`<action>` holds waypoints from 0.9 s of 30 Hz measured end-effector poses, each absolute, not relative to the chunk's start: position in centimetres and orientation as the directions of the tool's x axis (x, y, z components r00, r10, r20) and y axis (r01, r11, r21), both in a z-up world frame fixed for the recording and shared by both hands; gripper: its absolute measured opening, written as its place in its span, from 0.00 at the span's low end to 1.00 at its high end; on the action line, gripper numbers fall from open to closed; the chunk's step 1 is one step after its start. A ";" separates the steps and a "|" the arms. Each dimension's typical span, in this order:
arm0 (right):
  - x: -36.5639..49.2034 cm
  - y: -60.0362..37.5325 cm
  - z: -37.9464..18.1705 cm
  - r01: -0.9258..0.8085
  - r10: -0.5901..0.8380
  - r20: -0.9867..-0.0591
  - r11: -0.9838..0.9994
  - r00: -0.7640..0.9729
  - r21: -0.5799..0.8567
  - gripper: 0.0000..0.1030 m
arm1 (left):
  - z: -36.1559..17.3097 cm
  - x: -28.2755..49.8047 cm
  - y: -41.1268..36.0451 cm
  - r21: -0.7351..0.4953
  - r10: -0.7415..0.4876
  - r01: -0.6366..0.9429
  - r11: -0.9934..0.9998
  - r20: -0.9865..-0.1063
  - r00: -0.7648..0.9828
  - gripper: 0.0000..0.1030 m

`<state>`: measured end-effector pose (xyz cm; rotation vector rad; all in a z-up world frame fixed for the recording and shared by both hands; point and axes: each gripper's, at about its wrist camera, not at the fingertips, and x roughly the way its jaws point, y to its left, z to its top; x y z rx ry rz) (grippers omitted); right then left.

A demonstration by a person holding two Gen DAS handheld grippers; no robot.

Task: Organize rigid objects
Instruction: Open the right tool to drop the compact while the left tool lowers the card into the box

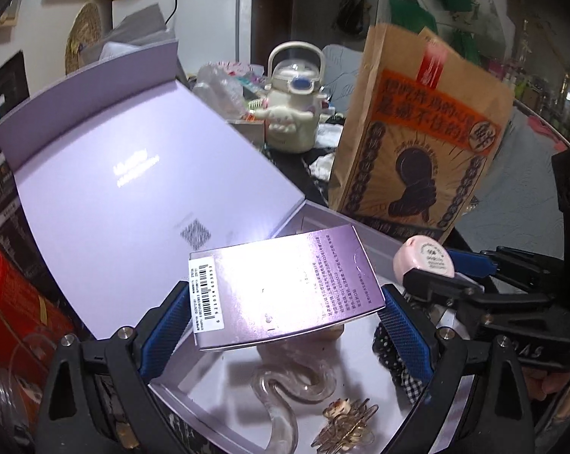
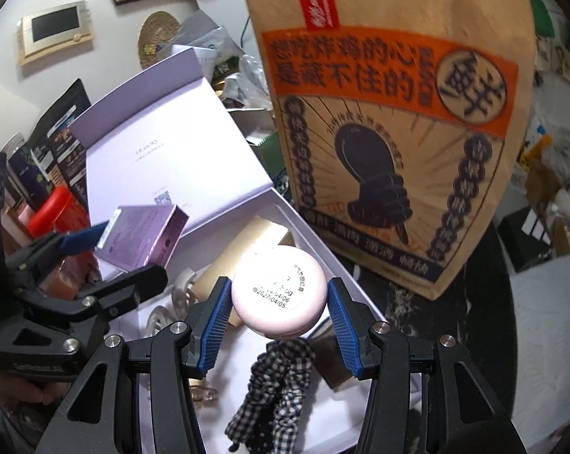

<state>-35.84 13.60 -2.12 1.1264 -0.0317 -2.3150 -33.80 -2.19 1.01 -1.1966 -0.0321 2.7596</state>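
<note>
My left gripper (image 1: 285, 314) is shut on a flat purple carton (image 1: 281, 291) with a barcode label and holds it above the open lilac gift box (image 1: 209, 389). The carton also shows in the right wrist view (image 2: 141, 234). My right gripper (image 2: 279, 306) is shut on a round pink compact (image 2: 279, 297) over the same box (image 2: 311, 223); the compact also shows in the left wrist view (image 1: 425, 261). Inside the box lie a clear hair claw (image 1: 285, 389), a gold hair clip (image 1: 345, 420), a checked scrunchie (image 2: 281, 386) and a tan carton (image 2: 243, 249).
The box's lid (image 1: 133, 204) stands open at the back left. A tall brown paper bag (image 2: 391, 132) stands right behind the box. A cream kettle-shaped bottle (image 1: 294, 109), a red tin (image 1: 16, 310) and clutter crowd the table.
</note>
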 end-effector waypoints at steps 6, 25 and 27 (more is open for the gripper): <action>-35.6 13.5 -2.3 0.468 -0.481 -0.735 -0.848 -0.479 0.250 0.49 | -0.1 -33.6 -2.1 -0.081 0.124 -0.095 -0.992 -0.748 -0.652 0.95; -36.1 12.3 -3.7 0.484 -0.426 -0.791 -0.854 -0.439 0.191 0.50 | -3.3 -34.7 -2.9 -0.113 0.134 -0.072 -0.991 -0.811 -0.570 0.95; -36.0 12.1 -3.7 0.499 -0.402 -0.797 -0.854 -0.450 0.149 0.50 | -3.5 -34.9 -2.8 -0.114 0.138 -0.077 -0.990 -0.814 -0.564 0.95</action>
